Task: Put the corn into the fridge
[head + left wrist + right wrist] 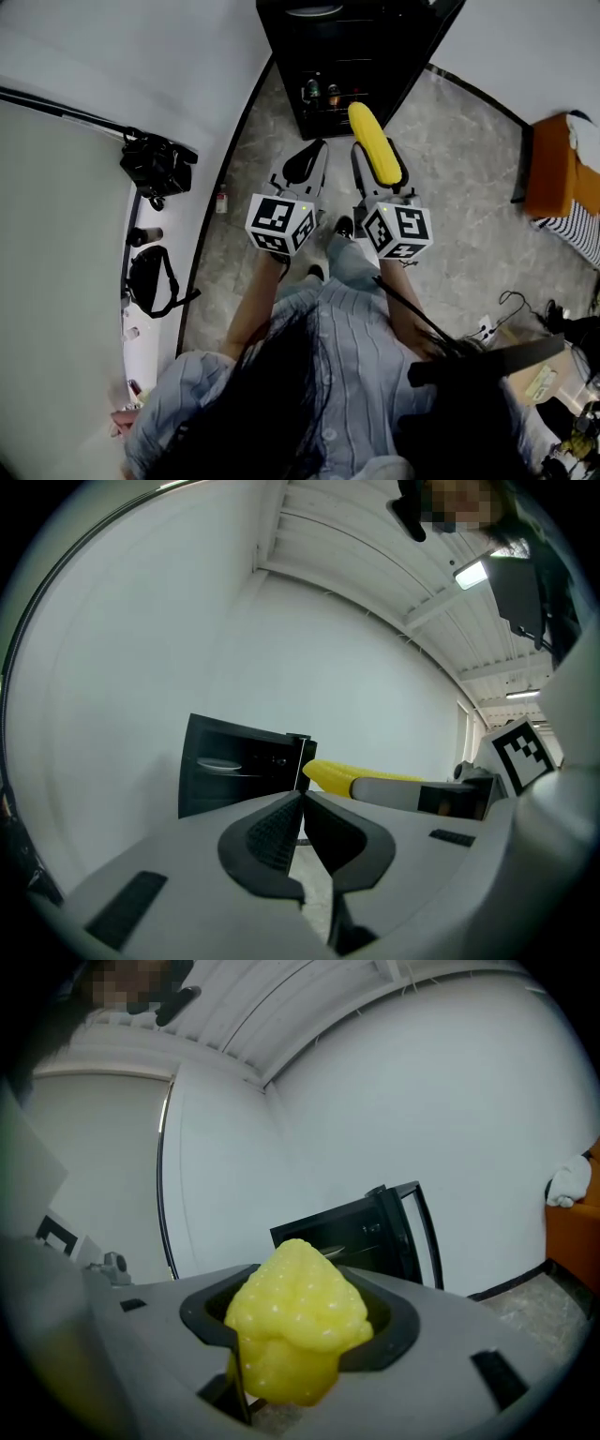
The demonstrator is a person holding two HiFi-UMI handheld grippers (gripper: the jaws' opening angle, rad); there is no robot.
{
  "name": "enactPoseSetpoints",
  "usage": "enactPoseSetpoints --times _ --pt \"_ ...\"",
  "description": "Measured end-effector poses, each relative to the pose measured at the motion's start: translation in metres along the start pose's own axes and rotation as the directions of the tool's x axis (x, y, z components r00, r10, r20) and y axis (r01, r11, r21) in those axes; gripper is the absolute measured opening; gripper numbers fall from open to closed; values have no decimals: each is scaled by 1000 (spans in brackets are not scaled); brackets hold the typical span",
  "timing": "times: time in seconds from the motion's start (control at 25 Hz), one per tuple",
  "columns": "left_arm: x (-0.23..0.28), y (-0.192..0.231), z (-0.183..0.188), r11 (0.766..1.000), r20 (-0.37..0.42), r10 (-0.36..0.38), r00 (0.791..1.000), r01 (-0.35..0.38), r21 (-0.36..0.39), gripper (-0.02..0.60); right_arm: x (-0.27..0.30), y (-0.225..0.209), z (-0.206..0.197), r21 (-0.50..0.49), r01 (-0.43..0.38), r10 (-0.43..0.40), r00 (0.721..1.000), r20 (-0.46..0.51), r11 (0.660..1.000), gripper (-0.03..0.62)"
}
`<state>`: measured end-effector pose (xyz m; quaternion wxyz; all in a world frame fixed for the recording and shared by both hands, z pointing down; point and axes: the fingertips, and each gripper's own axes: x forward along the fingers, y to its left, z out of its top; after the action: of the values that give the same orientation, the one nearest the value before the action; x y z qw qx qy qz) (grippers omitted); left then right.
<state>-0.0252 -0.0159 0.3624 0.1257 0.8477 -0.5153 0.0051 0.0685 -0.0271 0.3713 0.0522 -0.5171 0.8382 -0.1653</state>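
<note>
While the right tongs (pixel 376 152) pinch the corn (pixel 295 1321), it hangs in the air near the open fridge (pixel 284 73).
Much of it pokes out, so it could tip, bump the fridge and fall on the floor (pixel 450 159); the left tongs (pixel 302 799) are pressed together, empty.

Right gripper (pixel 302 1324) clamps the yellow corn (pixel 292 1335); black fridge (pixel 361 1234), door open, just behind the corn

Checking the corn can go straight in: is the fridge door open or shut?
Open: bottles show inside the fridge, and its door stands swung aside.
</note>
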Motion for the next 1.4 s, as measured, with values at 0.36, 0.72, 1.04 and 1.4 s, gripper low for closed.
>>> enactPoseSetpoints --times 0.36,0.72,1.04,1.4 --pt "35 24 16 998 0 62 998 -62 28 21 57 -11 15 20 -77 77 997 4 997 255" --pt "68 36 17 998 5 68 998 -68 6 21 80 -23 11 3 -101 101 994 -34 995 255" --pt "92 37 2 999 -25 39 999 -39 -22 22 84 -54 3 48 -36 39 997 -59 998 255" --pt "135 56 7 999 -36 -48 998 49 10 23 126 -83 -4 109 33 -25 996 -80 993 255"
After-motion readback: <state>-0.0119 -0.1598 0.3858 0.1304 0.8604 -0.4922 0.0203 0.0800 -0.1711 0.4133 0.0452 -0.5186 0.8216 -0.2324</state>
